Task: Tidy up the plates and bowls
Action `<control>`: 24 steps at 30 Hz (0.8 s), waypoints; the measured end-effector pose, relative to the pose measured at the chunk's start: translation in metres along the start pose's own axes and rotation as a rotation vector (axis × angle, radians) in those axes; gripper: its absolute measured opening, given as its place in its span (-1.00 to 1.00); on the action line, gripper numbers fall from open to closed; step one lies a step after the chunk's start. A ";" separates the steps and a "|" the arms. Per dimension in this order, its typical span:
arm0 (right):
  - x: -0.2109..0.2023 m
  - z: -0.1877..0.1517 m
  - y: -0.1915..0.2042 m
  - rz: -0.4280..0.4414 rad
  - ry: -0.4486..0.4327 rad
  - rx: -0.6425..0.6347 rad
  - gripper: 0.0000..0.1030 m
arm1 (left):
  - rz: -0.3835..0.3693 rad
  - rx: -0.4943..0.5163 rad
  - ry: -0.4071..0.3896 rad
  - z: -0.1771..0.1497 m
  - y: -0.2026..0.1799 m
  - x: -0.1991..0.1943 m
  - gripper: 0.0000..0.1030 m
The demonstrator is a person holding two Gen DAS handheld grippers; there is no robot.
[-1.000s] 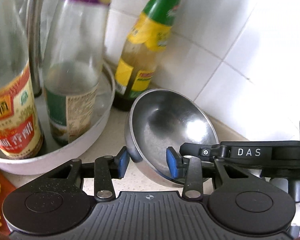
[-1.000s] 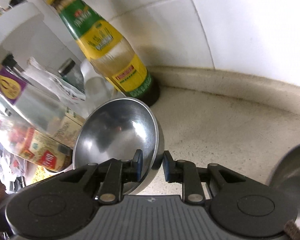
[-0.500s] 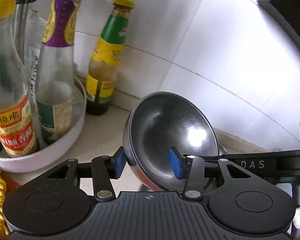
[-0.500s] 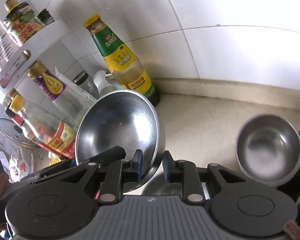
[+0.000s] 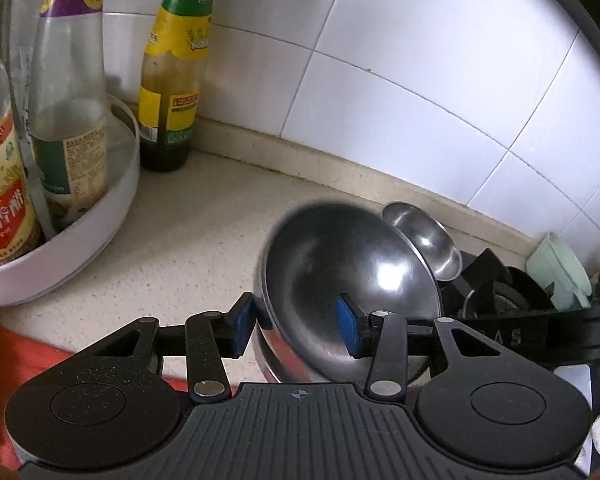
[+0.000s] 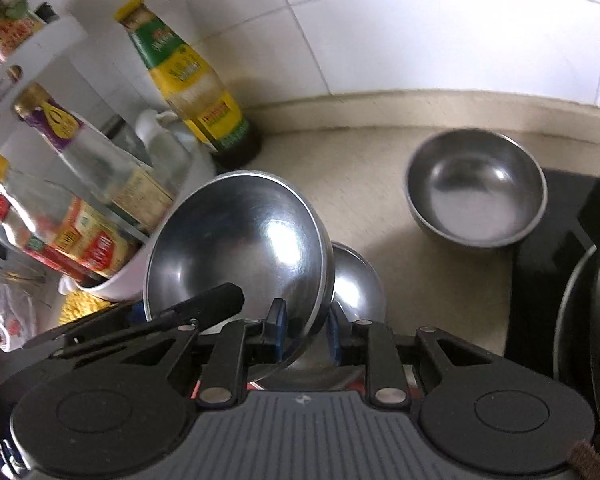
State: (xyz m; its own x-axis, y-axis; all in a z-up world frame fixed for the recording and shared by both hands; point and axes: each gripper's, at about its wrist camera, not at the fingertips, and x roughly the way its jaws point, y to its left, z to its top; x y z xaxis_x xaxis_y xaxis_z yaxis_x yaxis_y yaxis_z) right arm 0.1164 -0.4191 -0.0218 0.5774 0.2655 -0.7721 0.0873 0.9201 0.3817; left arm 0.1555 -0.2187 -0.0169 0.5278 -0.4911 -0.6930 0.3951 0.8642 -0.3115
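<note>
My right gripper (image 6: 304, 334) is shut on the rim of a tilted steel bowl (image 6: 240, 240), held above the counter. The same bowl shows in the left wrist view (image 5: 348, 280). My left gripper (image 5: 296, 330) is open; its right pad sits inside the bowl and its left pad stands just clear of the outer wall. A second steel bowl (image 6: 356, 280) lies under the held one. A third steel bowl (image 6: 476, 196) stands on the counter by the stove, also in the left wrist view (image 5: 424, 236).
A white turntable rack (image 5: 80, 240) with several sauce bottles stands at the left. A green-and-yellow bottle (image 5: 172, 80) stands by the tiled wall. A black stove (image 6: 560, 248) is at the right. A pale green item (image 5: 560, 276) lies near it.
Both grippers have drawn back and risen from the bottles, carrying the bowl to the right. The third bowl and the stove have come into view.
</note>
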 end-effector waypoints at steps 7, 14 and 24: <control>-0.003 -0.006 -0.009 -0.068 0.023 0.001 -0.28 | 0.018 -0.010 -0.045 0.007 0.008 -0.012 0.10; -0.027 -0.005 -0.023 -0.074 -0.018 0.024 -0.19 | 0.012 0.025 -0.055 0.016 -0.001 -0.014 0.28; -0.053 0.013 -0.063 -0.149 -0.097 0.097 -0.08 | 0.003 0.188 -0.047 0.038 -0.045 0.000 0.75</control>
State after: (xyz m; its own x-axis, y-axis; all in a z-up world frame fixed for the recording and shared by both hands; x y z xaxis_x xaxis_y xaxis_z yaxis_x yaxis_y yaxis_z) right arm 0.0907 -0.4949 0.0011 0.6271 0.0958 -0.7730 0.2522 0.9140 0.3178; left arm 0.1665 -0.2617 0.0212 0.5618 -0.4973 -0.6611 0.5252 0.8318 -0.1795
